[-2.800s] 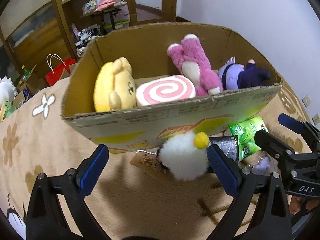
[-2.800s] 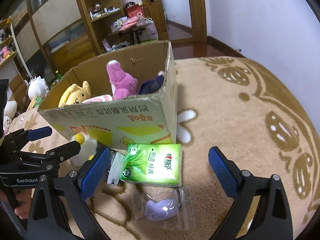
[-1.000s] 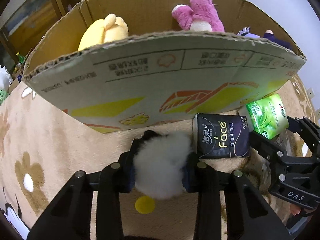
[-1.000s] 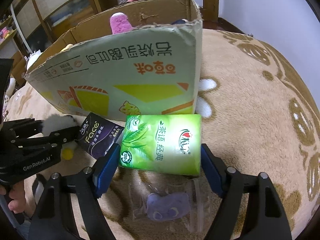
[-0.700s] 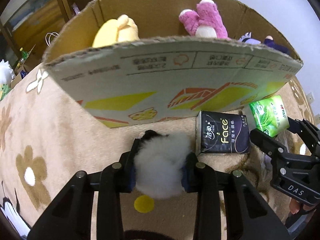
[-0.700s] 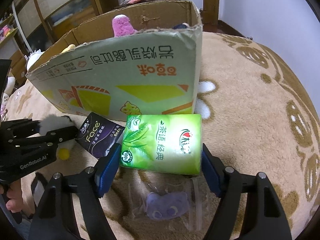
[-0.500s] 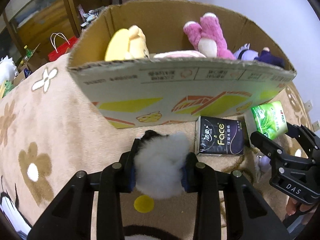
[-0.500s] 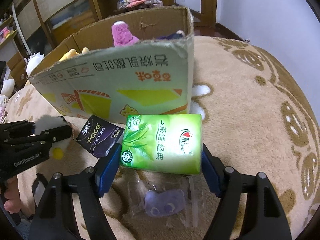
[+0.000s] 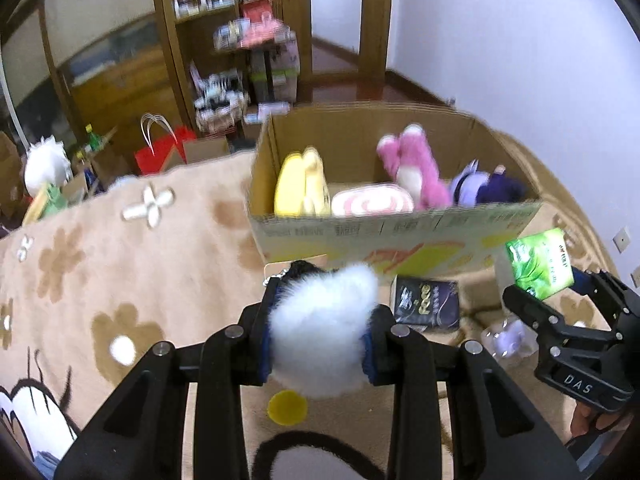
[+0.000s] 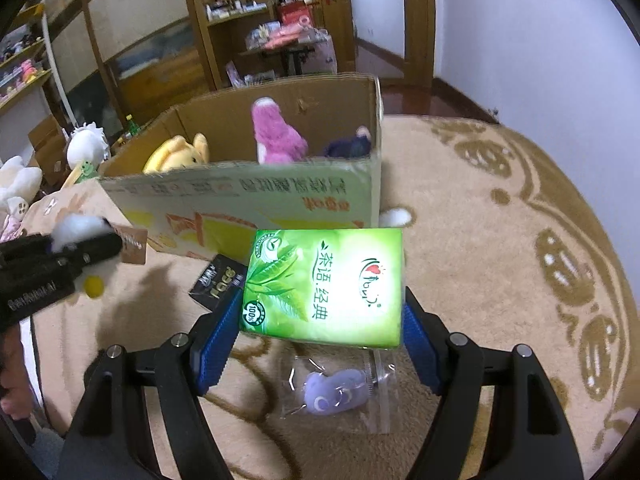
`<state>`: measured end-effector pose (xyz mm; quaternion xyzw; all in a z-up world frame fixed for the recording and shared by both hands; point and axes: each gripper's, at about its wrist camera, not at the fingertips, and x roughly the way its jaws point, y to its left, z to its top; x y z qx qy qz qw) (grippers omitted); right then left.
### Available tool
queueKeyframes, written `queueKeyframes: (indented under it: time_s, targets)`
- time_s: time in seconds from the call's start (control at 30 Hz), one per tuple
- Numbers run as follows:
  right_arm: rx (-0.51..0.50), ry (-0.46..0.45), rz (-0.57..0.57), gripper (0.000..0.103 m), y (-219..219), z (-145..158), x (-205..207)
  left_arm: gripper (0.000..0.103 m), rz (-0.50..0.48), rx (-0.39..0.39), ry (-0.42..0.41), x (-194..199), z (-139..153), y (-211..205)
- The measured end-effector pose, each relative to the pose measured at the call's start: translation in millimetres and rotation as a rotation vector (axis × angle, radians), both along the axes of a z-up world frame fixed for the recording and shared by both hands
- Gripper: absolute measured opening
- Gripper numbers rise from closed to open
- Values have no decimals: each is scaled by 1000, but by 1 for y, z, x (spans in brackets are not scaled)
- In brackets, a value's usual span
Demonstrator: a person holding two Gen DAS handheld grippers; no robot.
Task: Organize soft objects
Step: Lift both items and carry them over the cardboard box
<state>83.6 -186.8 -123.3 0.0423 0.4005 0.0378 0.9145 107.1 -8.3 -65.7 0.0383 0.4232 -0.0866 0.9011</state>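
Beige flower-patterned carpet (image 9: 120, 248), wooden shelving (image 9: 224, 40) behind. Left gripper (image 9: 320, 344) clamped on white fluffy toy (image 9: 320, 332), right gripper (image 10: 320, 332) grasping green tissue pack (image 10: 324, 284), both before cardboard box (image 10: 240, 200).

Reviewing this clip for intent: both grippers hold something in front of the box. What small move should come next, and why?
Probably carry both forward over the cardboard box's near rim. The left gripper clamps the white fluffy toy, the right gripper the green tissue pack; both hang short of the box holding plush toys.
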Motion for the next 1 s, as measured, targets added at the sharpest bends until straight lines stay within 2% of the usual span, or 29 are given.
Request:
queueKeyframes:
  time_s: [0.17, 0.4, 0.63, 1.0]
  targets:
    - [-12, -90, 12, 79, 8, 24, -14, 32, -10, -15, -73, -17, 23, 6]
    - [-5, -191, 17, 79, 7, 50, -21, 32, -43, -19, -186, -21, 50, 1]
    - [8, -257, 12, 79, 2, 69, -18, 32, -63, -51, -249, -14, 62, 3]
    - [5, -335, 34, 79, 0, 80, 11, 32, -94, -10, -352, 23, 67, -19]
